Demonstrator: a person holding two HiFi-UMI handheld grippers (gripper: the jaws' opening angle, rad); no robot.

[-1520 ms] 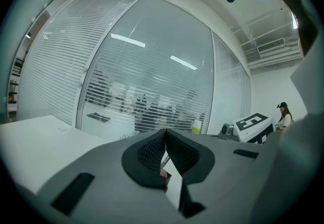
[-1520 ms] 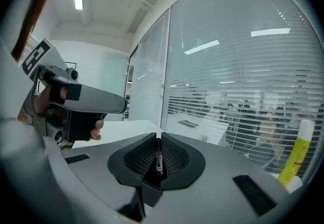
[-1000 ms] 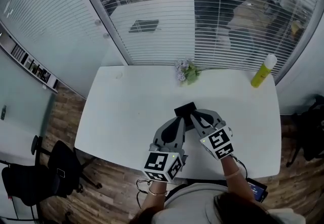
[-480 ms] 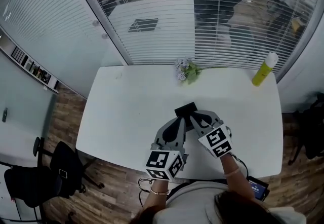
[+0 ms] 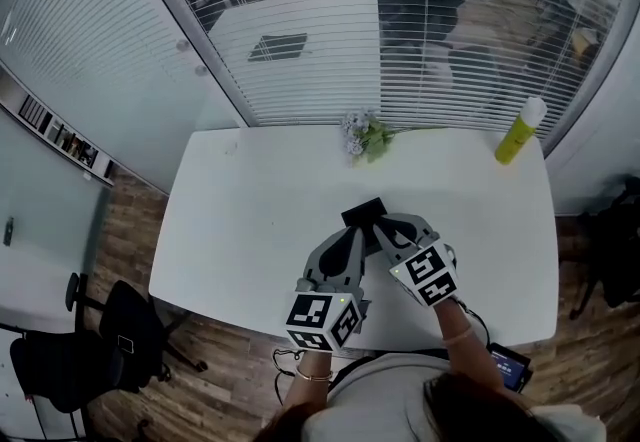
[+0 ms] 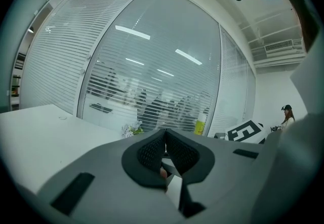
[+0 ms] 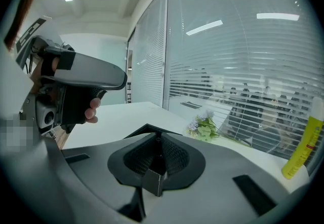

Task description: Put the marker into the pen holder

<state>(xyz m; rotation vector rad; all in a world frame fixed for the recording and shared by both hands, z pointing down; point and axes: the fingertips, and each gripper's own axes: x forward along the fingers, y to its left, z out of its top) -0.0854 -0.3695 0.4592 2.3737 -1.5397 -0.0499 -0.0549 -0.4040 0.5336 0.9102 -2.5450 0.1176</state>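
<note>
Just inside the table's [image 5: 230, 230] front edge, the 2 grippers meet at the black pen holder [image 5: 365, 213] — left gripper [image 5: 356, 233] pinching a small reddish bit, apparently the marker [image 6: 162, 172], right gripper [image 5: 384, 228] pressed together on nothing. Bare tabletop lies open leftward and beyond; flowers [image 5: 360, 138] and a yellow bottle [image 5: 520, 130] stand well apart along the far edge.
</note>
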